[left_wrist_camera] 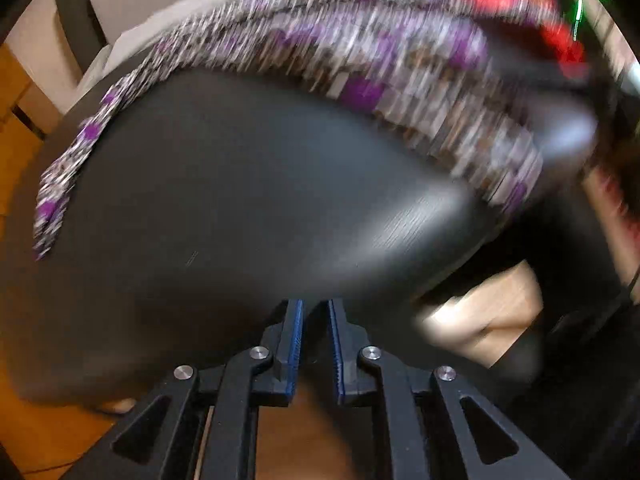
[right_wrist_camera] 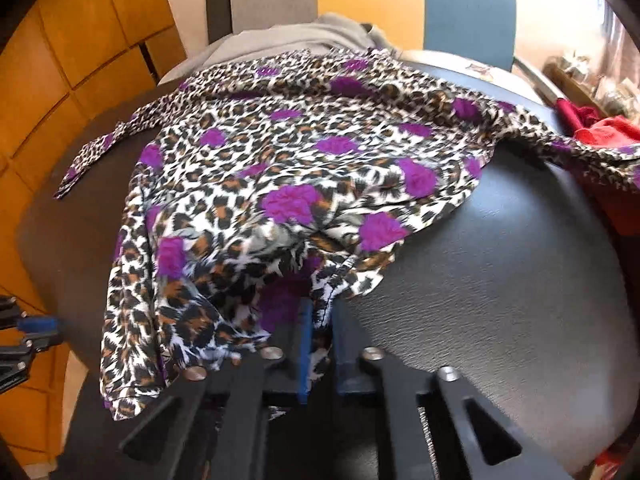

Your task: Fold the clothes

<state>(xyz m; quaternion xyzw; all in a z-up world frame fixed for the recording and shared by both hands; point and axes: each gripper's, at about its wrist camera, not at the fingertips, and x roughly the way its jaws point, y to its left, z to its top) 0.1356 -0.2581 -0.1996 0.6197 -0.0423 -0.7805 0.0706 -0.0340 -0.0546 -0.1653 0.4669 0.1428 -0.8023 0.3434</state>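
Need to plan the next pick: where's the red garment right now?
In the right wrist view the red garment lies at the table's far right edge, just beyond the leopard-print garment's outstretched right sleeve.

Blouse (right_wrist_camera: 304,168) on table (right_wrist_camera: 500,280)

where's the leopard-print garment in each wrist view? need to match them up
Left wrist: leopard-print garment, motion-blurred, arcs across the upper frame along the far side of the black table, clear of the left gripper.
Right wrist: it fills the centre, its near edge pinched in the right gripper.
Shared landmark: the red cloth at the right, beyond the garment.
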